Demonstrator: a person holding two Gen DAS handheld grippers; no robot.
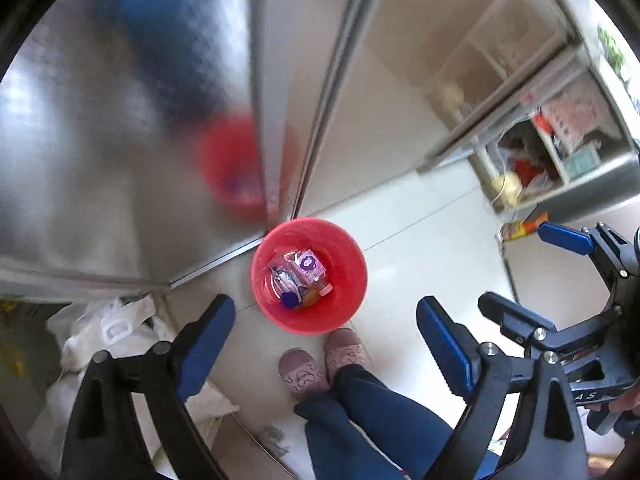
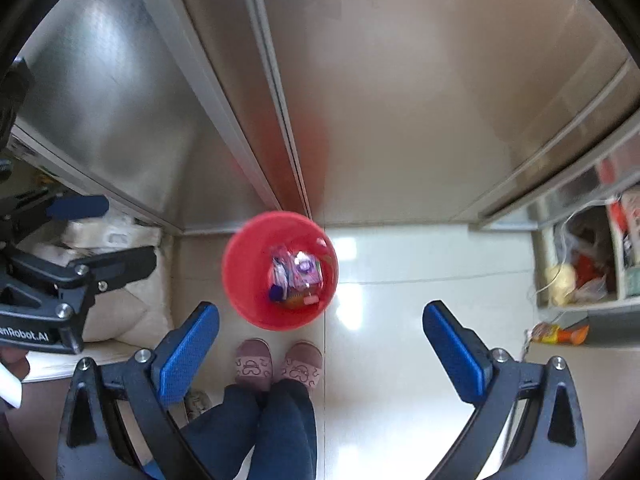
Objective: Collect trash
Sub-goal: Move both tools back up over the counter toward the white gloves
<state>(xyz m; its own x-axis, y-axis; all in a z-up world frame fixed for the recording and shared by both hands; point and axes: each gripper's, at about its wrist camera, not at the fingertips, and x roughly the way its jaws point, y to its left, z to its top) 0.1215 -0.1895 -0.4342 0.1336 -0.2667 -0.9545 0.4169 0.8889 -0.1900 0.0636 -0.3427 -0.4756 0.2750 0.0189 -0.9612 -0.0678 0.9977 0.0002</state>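
A red bin stands on the pale floor in the corner of steel cabinet fronts. Inside lie a purple-and-white packet, a blue cap and an orange bottle. My left gripper hangs high above the bin's near side, pointing down, open with nothing between its blue pads. My right gripper is also high over the floor, just right of the bin, open and holding nothing. Each gripper shows at the edge of the other's view, the right gripper and the left gripper.
A person's feet in pink slippers stand just in front of the bin. White bags are heaped at the left. To the right is a crowded low shelf, with an orange packet on the floor by it.
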